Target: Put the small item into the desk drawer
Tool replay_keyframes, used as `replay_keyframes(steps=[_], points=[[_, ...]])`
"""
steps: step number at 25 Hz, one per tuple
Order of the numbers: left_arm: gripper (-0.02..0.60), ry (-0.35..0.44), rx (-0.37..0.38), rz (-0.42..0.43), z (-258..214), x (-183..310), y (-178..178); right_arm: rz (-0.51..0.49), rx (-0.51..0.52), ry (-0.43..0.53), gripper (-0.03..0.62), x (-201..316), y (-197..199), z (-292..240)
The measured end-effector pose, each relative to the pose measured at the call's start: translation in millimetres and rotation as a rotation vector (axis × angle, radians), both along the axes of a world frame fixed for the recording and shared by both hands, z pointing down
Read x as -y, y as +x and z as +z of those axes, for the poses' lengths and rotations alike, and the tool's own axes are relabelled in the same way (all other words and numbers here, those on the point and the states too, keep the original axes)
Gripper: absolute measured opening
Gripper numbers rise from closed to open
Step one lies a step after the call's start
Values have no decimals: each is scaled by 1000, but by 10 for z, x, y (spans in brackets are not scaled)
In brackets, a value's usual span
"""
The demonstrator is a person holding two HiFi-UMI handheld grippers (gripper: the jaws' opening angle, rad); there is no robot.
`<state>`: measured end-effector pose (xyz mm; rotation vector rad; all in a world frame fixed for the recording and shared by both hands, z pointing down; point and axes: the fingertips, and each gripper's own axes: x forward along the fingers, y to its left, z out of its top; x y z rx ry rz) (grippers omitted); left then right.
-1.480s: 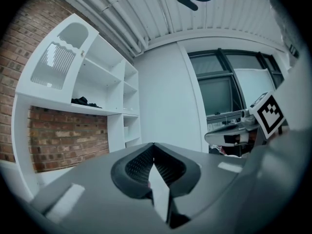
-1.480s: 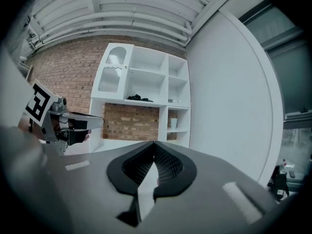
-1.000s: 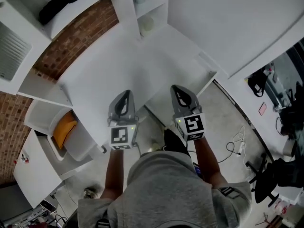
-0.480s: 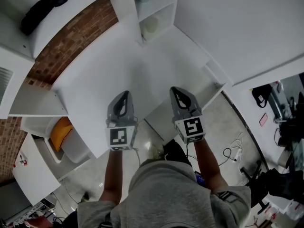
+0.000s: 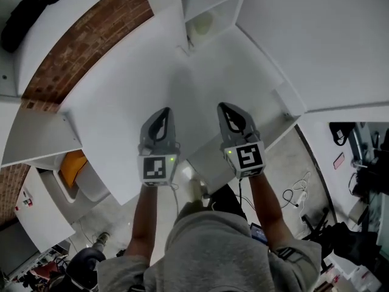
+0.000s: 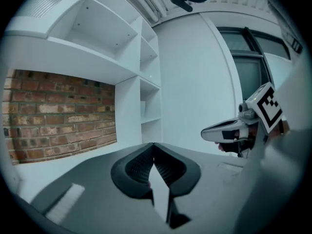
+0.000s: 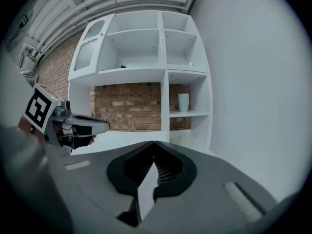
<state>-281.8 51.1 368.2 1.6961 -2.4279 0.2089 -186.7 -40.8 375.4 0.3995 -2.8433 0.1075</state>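
Both grippers hover side by side over the white desk (image 5: 115,90), pointing at the shelf unit at its far end. My left gripper (image 5: 164,112) is shut with nothing in it, its tips meeting in the left gripper view (image 6: 153,145). The right gripper (image 5: 225,107) is shut too and holds nothing (image 7: 154,143). A small pale item (image 5: 203,23) sits in the lowest shelf cubby, beyond both grippers. An open white drawer or bin (image 5: 91,187) with an orange thing (image 5: 73,166) inside lies below the desk's left end.
A pale cup (image 7: 183,102) stands on the shelf above the cubby. A brick wall (image 5: 85,41) backs the desk on the left and a white wall (image 5: 316,35) closes the right side. A white panel (image 5: 209,160) sits under the desk's front edge. Cables and bags lie on the floor at right.
Both grippers have moved forward over the desk toward the shelves, staying shut and side by side. The person has stepped closer, so the drawer with the orange thing has slid toward the frame's left edge.
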Motion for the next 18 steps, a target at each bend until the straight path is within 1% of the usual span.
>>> replay_keyframes(steps=[4, 9, 14, 18], points=[[12, -7, -6, -16, 154, 165, -188, -14, -21, -11, 3, 172, -182, 203], [12, -32, 22, -5, 363, 435, -415, -32, -36, -19, 3, 390, -406, 424], [12, -61, 8, 9, 597, 684, -576, -29, -44, -45, 3, 582, -595, 619], [12, -57, 0, 8, 748, 886, -685, -38, -54, -59, 3, 717, -736, 796]])
